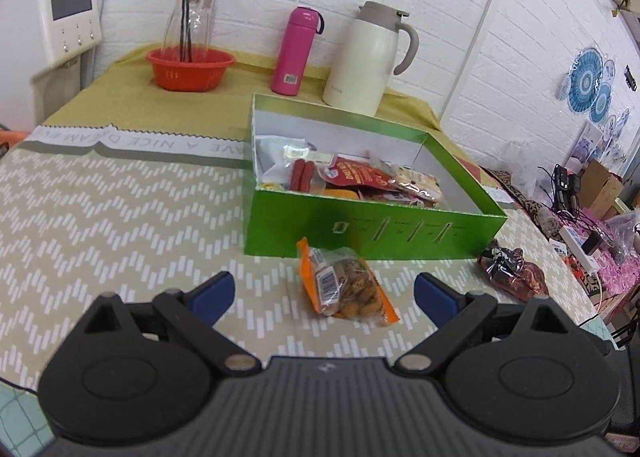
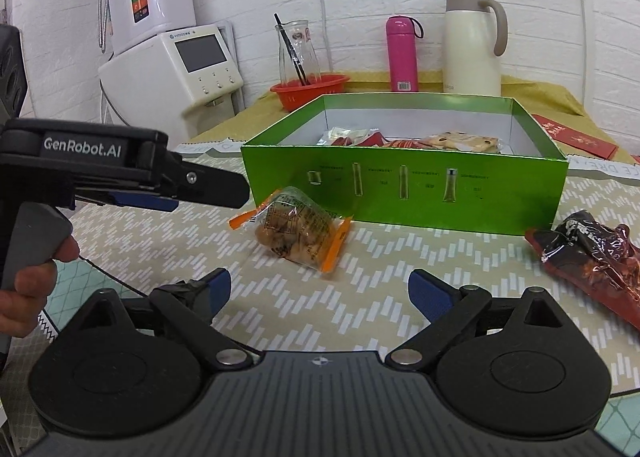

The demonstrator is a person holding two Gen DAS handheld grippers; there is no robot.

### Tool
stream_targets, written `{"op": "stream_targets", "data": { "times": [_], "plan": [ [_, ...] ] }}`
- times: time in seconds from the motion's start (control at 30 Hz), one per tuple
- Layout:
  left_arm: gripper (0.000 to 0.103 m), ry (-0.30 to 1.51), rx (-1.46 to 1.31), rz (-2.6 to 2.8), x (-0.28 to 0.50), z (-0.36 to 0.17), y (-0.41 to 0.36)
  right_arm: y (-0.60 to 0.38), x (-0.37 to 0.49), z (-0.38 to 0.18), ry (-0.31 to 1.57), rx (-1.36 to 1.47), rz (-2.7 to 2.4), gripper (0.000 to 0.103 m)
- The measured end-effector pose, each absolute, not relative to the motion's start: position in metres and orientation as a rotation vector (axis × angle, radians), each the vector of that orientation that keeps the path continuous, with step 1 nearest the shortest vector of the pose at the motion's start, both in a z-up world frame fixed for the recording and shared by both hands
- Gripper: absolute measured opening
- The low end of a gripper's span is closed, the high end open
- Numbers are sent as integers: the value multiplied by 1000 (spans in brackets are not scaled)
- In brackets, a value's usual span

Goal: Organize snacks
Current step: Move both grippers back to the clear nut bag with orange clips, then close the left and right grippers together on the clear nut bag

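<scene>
- The orange-edged snack packet (image 1: 347, 284) lies flat on the zigzag-patterned tablecloth (image 1: 100, 217), just in front of the green box (image 1: 360, 233) and not touching it.
- In the left wrist view its long axis runs from upper left to lower right, one orange sealed end toward the box; a white barcode label faces up.
- The left gripper (image 1: 324, 291) is spread wide and holds nothing; the packet sits between its blue pads (image 1: 434, 293), apart from both.
- The right gripper (image 2: 319, 289) is also spread wide and empty, hovering short of the packet.
- A dark red snack pouch (image 2: 592, 253) lies right of the packet, its long axis slanting toward the box corner.
- The box already contains several packets (image 1: 352, 177).
- Readable writing: "GenRobot.AI" on the left gripper's side in the right wrist view; "A NICE DREAM" upside down on the cloth's band (image 1: 132, 139).
</scene>
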State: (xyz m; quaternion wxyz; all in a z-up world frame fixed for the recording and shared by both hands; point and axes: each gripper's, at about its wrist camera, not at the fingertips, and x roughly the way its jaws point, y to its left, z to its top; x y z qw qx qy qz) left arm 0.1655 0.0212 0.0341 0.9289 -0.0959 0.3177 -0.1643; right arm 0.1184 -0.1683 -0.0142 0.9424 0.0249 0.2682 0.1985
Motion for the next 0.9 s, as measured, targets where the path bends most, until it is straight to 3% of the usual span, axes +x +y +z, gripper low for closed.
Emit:
{"op": "stream_targets", "data": {
  "times": [0.13, 0.2, 0.53, 0.63, 0.73, 0.9],
  "plan": [
    [87, 665, -196, -361, 177, 31, 16, -163, 127, -14, 558, 64, 408, 103],
    [64, 682, -201, -375, 183, 28, 15, -161, 132, -13, 561, 63, 406, 103],
    [55, 721, -225, -382, 204, 15, 15, -152, 158, -19, 609, 64, 402, 103],
    [49, 735, -247, -410, 209, 11, 17, -152, 164, -22, 625, 81, 399, 91],
    [43, 729, -237, -431, 208, 11, 15, -153, 167, -24, 623, 87, 387, 62],
    [30, 714, -193, -431, 202, 11, 11, -154, 161, -25, 609, 82, 389, 55]
  ]
}}
